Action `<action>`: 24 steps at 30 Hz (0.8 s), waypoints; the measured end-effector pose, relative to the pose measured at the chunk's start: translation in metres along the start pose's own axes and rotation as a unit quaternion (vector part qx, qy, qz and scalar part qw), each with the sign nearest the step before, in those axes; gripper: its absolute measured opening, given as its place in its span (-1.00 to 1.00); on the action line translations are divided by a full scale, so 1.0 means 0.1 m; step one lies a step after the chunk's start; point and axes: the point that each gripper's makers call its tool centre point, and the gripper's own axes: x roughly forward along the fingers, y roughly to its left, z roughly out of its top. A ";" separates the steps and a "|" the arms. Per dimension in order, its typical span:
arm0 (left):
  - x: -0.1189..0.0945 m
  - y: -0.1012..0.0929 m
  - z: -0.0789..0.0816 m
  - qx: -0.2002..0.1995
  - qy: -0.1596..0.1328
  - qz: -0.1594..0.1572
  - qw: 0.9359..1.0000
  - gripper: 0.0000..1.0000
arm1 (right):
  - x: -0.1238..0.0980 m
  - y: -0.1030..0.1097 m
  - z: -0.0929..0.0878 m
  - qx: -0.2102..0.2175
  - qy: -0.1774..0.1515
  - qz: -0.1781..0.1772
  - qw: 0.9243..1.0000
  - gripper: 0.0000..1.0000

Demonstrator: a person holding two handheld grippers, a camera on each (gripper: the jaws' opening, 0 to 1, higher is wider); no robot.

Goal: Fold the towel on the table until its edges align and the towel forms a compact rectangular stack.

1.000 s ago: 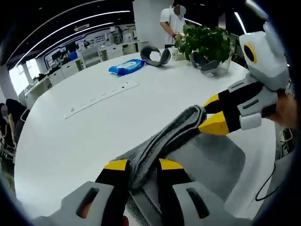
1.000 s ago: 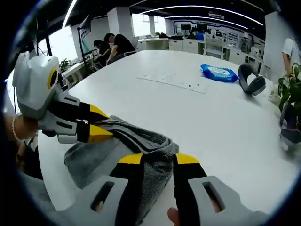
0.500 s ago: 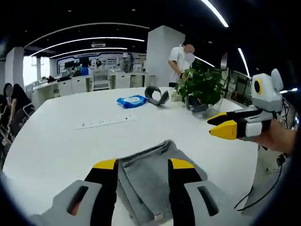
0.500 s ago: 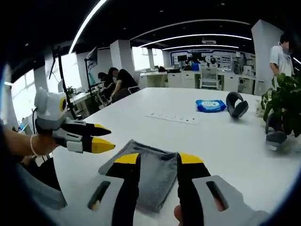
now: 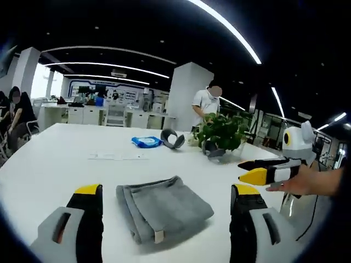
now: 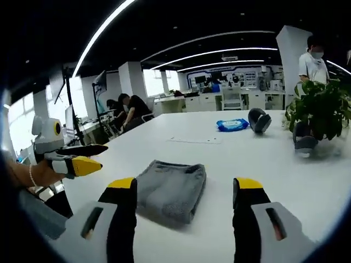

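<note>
The grey towel (image 5: 162,211) is lying folded into a compact, roughly rectangular stack on the white table (image 5: 60,164), sitting between the jaws of the left gripper (image 5: 164,219) in the left gripper view and, in the right gripper view, between the jaws of the right gripper (image 6: 184,211) as the same grey towel (image 6: 171,189); both grippers are standing wide open with nothing in them and are hanging clear above the cloth. The right gripper (image 5: 258,174) is reaching in from the right side of the left gripper view, held by a hand (image 5: 296,185), and the left gripper (image 6: 77,161) is showing at the left of the right gripper view, its jaws parted there too. The towel is looking soft, plush and light, likely limp when lifted, with rounded fold edges and a small white tag at the near end; any further tidying would best take hold at a layered corner or along a folded edge, pinching all layers together so they are not sliding apart. The tabletop is smooth and glossy, so the cloth could be slipping if pushed. Farther back a blue wipes packet (image 5: 146,142), a grey neck pillow (image 5: 173,138), a leafy potted plant (image 5: 222,134) and a flat white power strip (image 5: 118,156) are sitting well apart from the towel, and the fold is appearing essentially complete
</note>
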 end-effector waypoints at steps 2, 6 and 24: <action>-0.04 0.00 -0.09 0.002 0.014 0.007 1.000 0.99 | -0.05 -0.04 -0.02 0.006 -0.010 -0.008 1.000 0.73; -0.07 0.03 -0.16 0.007 0.024 0.017 1.000 0.99 | -0.08 -0.04 -0.06 0.013 -0.021 -0.009 1.000 0.97; -0.15 0.20 -0.26 0.016 0.036 0.050 0.998 0.99 | -0.11 -0.07 -0.19 0.011 -0.002 -0.020 1.000 0.99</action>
